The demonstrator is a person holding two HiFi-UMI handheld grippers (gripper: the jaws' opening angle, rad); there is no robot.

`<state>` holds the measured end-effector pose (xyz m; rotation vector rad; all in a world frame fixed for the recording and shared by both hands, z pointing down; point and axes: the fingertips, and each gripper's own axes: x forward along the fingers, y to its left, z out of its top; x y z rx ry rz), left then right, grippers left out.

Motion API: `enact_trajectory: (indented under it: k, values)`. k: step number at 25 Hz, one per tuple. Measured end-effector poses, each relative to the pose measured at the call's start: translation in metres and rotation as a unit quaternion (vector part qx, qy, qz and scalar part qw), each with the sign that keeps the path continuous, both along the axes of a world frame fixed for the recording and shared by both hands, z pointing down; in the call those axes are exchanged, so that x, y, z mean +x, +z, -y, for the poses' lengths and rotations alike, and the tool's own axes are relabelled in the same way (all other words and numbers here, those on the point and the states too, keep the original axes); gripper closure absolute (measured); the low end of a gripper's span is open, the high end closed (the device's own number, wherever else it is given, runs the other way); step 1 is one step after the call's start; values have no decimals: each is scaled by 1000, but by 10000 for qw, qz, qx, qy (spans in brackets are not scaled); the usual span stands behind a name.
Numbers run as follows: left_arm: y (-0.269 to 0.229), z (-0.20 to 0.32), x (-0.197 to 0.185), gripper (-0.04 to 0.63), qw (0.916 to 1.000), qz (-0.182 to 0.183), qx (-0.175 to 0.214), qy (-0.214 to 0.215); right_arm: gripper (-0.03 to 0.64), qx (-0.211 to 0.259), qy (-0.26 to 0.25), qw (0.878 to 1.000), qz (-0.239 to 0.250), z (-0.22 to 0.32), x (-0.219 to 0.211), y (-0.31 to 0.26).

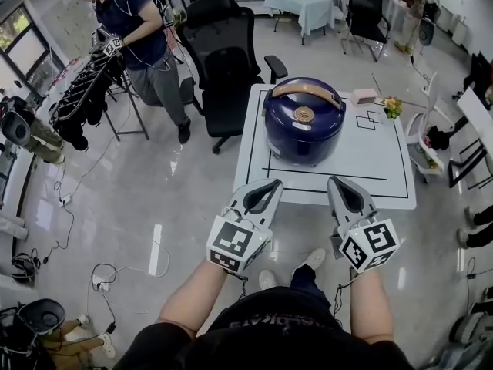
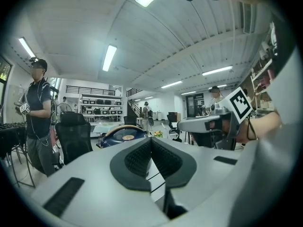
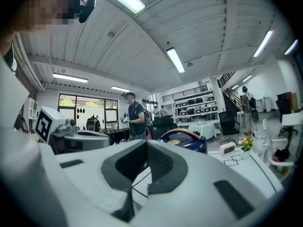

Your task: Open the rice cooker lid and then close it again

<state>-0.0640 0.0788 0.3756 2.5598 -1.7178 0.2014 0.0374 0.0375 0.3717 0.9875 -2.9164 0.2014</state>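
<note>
Hovering before rice cooker (image 1: 305, 120), lid (image 1: 303, 99) down; left gripper (image 1: 269, 185), right gripper (image 1: 337, 183) both closed, empty. Release probably front-side: press squarely.

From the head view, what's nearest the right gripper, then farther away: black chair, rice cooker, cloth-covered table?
1. rice cooker, just ahead of the right gripper.
2. black chair, behind the cooker, to the left.
3. cloth-covered table, far back.
</note>
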Motion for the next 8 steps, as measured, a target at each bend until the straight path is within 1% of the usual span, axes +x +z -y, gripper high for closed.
enact_trajectory:
  k: [8]
  values:
    - [0,-8,-3,592,10000,-6,3,-23,615,34,-44,10000,-14,-7,-5,-1]
